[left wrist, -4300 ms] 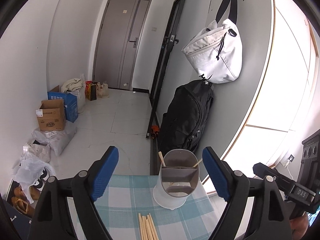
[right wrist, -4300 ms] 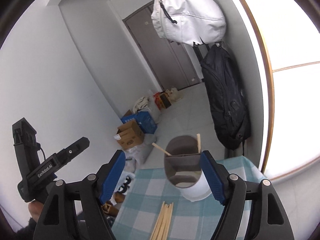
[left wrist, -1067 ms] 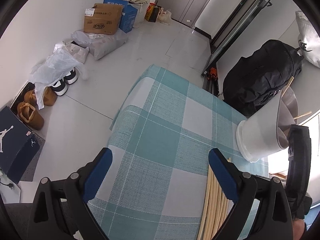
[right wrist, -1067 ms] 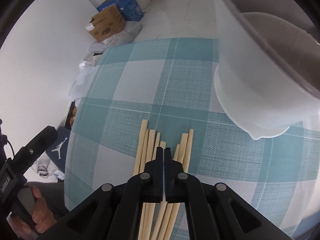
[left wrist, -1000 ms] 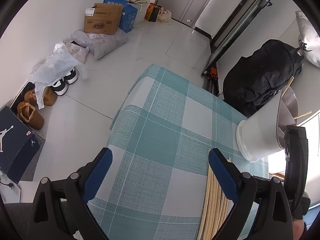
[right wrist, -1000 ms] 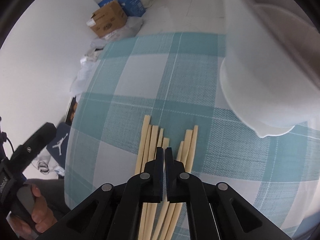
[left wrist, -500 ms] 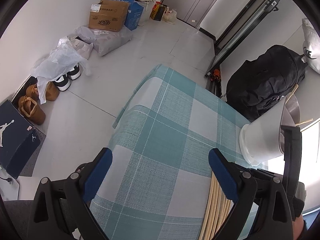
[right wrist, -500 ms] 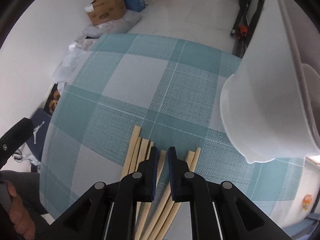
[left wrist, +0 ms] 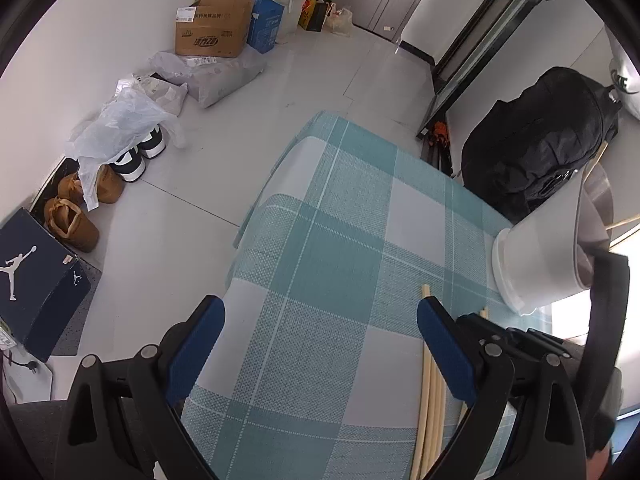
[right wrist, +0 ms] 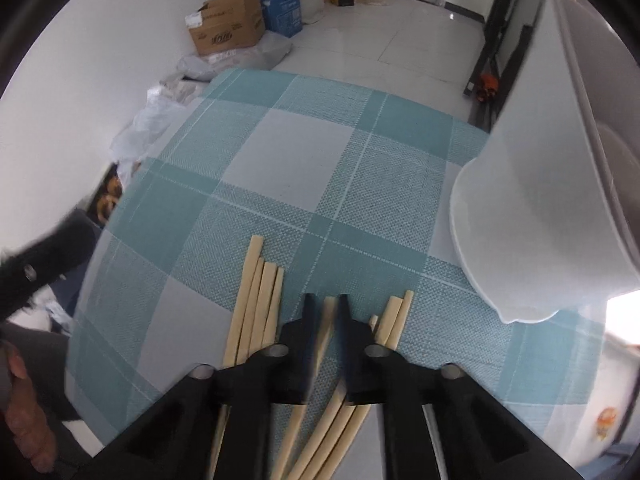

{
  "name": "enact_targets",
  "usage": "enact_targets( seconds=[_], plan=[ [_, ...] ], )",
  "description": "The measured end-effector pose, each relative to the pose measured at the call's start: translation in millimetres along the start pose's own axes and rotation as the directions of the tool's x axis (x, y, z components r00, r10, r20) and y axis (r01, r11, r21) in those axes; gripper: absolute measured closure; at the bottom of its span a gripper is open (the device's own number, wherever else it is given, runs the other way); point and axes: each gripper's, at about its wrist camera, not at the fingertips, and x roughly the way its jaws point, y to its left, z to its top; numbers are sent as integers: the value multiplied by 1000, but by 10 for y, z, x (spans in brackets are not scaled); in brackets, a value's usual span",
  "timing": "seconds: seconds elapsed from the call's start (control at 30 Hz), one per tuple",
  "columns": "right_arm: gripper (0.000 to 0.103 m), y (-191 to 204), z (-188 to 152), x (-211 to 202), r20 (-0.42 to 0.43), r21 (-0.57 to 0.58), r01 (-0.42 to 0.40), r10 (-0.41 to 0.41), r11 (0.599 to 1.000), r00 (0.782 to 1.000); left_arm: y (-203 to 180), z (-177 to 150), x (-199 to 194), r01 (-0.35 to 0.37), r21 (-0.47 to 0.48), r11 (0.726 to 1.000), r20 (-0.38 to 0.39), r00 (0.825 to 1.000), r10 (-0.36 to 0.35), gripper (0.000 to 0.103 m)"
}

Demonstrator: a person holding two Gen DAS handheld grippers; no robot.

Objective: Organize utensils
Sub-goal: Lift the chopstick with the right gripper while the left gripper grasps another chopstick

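Pale wood sits between the jaws of your right gripper point(right wrist: 324, 301). A second ago they were pressed together above the pile of chopsticks point(right wrist: 256, 300); now they are closing on one chopstick point(right wrist: 325, 330), just left of the white holder point(right wrist: 540, 220). The pick is under way, and the holder is next. Your left gripper point(left wrist: 320, 340) hangs spread wide, empty, further left of the holder.

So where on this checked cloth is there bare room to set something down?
The far and left part of the tablecloth is bare, from the chopsticks out to the cloth's edges. The near right is crowded: chopsticks fan under the right claw, and the white holder stands beside them.
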Motion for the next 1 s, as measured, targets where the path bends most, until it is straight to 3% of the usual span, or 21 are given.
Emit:
enact_targets(
  seconds=[0.17,0.33,0.4,0.53,0.57,0.7,0.73,0.77,0.93,1.0],
  plan=[
    [98,-235,-12,-223,95,76,-90,83,993,992,-110,-85,95,-57,72,996,-36,998,59,9],
    [98,-458,-37,-608,247,157,-206,164,966,955,-297,-141,157,-59,154,986,-75,995,72,9],
    [98,-626,-112,-851,340,194,-279,202,941,918,-402,-142,188,-72,190,979,-78,993,89,9],
    [98,-810,-261,-1133,472,218,-348,214,912,855,-541,-80,299,-91,227,970,-98,988,116,9],
    [98,-770,-252,-1147,488,216,-349,208,912,848,-555,-61,335,-90,227,970,-113,987,118,9],
    [98,-868,-362,-1342,595,204,-376,190,904,781,-558,11,420,-88,206,974,-141,983,119,10],
    [98,-901,-386,-1374,609,203,-382,190,902,770,-575,19,457,-93,201,975,-151,981,125,11],
    [98,-913,-392,-1381,617,202,-387,189,900,764,-576,35,487,-99,198,975,-162,978,132,21],
    [98,-1035,-462,-1471,639,202,-390,181,899,747,-727,67,582,-174,251,952,-164,962,219,32],
    [98,-1094,-493,-1486,644,214,-381,164,899,747,-777,60,584,-190,280,941,-159,958,241,52]
  ],
)
